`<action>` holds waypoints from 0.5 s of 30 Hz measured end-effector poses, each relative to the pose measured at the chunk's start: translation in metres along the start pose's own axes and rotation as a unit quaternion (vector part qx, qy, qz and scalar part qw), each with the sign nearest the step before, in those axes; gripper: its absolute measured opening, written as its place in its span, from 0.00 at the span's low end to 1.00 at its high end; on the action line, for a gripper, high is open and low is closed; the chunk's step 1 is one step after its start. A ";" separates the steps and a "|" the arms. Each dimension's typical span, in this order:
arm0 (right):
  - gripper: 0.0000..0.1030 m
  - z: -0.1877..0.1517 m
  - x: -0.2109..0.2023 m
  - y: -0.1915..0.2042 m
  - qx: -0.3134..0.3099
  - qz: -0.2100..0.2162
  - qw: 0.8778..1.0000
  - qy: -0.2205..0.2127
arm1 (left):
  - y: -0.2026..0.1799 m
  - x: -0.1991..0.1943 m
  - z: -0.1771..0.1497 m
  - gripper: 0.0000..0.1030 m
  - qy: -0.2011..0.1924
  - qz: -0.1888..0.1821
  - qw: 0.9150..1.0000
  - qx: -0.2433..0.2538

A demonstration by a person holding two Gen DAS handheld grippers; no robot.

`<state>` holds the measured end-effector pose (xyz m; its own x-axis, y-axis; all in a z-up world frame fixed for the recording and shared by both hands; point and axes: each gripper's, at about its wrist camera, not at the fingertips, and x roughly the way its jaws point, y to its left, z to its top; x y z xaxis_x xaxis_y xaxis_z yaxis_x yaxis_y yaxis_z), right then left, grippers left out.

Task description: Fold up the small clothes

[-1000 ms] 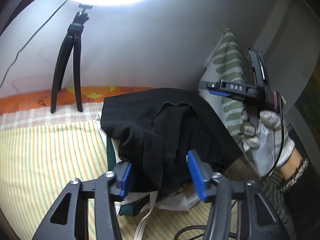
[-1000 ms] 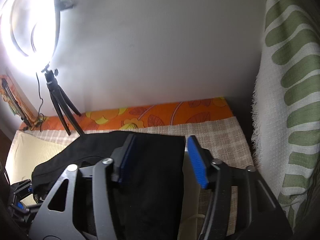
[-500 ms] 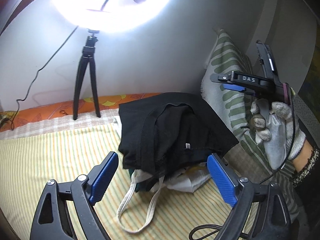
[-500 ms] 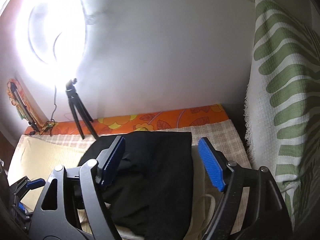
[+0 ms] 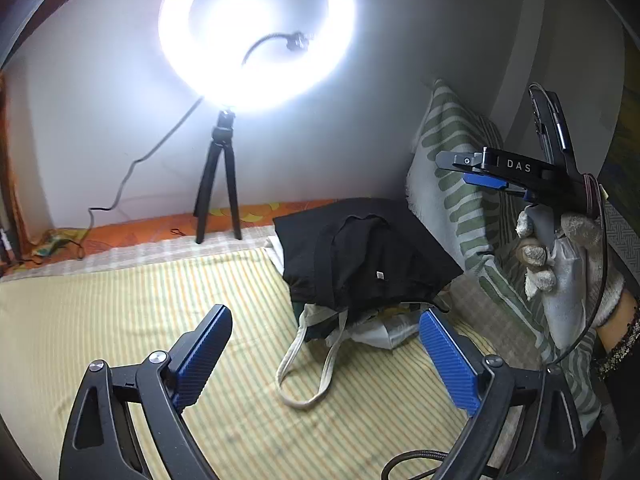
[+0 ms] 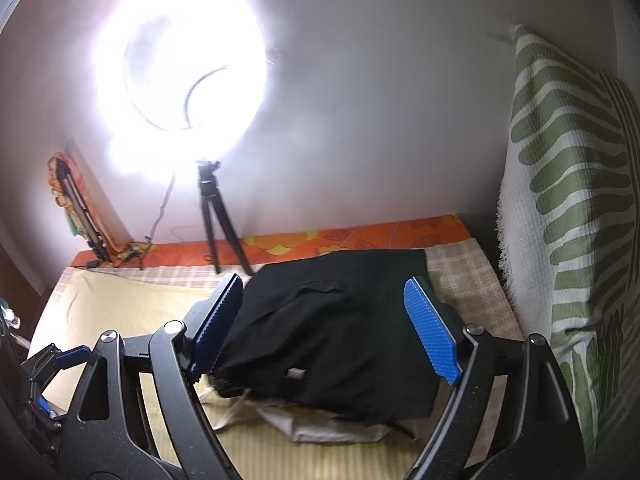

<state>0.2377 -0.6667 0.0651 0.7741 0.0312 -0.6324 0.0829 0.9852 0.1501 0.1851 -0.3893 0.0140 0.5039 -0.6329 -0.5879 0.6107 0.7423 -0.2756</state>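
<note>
A folded black garment [image 5: 368, 252] lies on top of a small pile of clothes at the back right of the striped mat [image 5: 140, 312]; it also shows in the right wrist view [image 6: 340, 328]. White cloth with looped straps [image 5: 316, 356] sticks out under it. My left gripper [image 5: 324, 356] is open and empty, held back from the pile above the mat. My right gripper [image 6: 324, 328] is open and empty, held above the pile; in the left wrist view it [image 5: 492, 172] is raised at the right in a gloved hand.
A ring light on a small black tripod [image 5: 218, 184] stands at the back by the wall. A green and white patterned cushion [image 5: 452, 192] leans at the right. An orange floral sheet edge [image 6: 360, 236] runs along the wall. A cable [image 5: 412, 464] lies at the front right.
My left gripper has opened, let go of the black garment and pulled back from the pile. My right gripper has opened wider and lifted away from the garment.
</note>
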 end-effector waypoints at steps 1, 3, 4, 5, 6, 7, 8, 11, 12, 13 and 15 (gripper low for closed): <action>0.84 -0.002 -0.005 0.005 -0.001 0.001 1.000 -0.003 | 0.000 -0.008 -0.002 0.95 -0.003 0.002 1.000 0.002; 0.90 -0.006 -0.015 0.017 -0.001 0.000 1.000 -0.010 | 0.000 -0.022 -0.006 0.97 -0.008 0.007 1.000 0.008; 0.91 -0.008 -0.021 0.022 0.000 -0.001 1.000 -0.014 | 0.000 -0.030 -0.007 0.97 -0.011 0.009 1.000 0.010; 0.92 -0.010 -0.025 0.028 0.000 0.001 1.000 -0.016 | 0.001 -0.036 -0.009 0.99 -0.015 0.011 1.000 0.012; 0.92 -0.014 -0.031 0.035 0.001 0.005 1.000 -0.019 | 0.001 -0.043 -0.011 1.00 -0.018 0.014 1.000 0.013; 0.93 -0.017 -0.034 0.041 0.002 0.005 1.000 -0.020 | 0.003 -0.052 -0.013 1.00 -0.023 0.017 1.000 0.013; 0.94 -0.021 -0.038 0.046 0.002 0.005 1.000 -0.022 | 0.003 -0.058 -0.016 1.00 -0.025 0.019 0.999 0.013; 1.00 -0.035 -0.050 0.064 0.008 -0.001 0.999 -0.034 | 0.006 -0.074 -0.024 1.00 -0.029 0.025 0.999 0.016; 1.00 -0.039 -0.053 0.069 0.011 -0.003 0.999 -0.038 | 0.007 -0.080 -0.027 1.00 -0.029 0.026 0.999 0.016; 1.00 -0.045 -0.056 0.075 0.015 -0.006 0.999 -0.042 | 0.009 -0.085 -0.031 1.00 -0.030 0.028 0.999 0.017; 1.00 -0.053 -0.058 0.086 0.017 -0.012 0.999 -0.043 | 0.011 -0.092 -0.037 1.00 -0.031 0.031 0.999 0.021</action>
<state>0.1672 -0.5744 0.0745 0.8227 -0.0094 -0.5684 0.1228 0.9792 0.1615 0.1224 -0.3148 0.0368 0.5782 -0.5990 -0.5540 0.6008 0.7720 -0.2076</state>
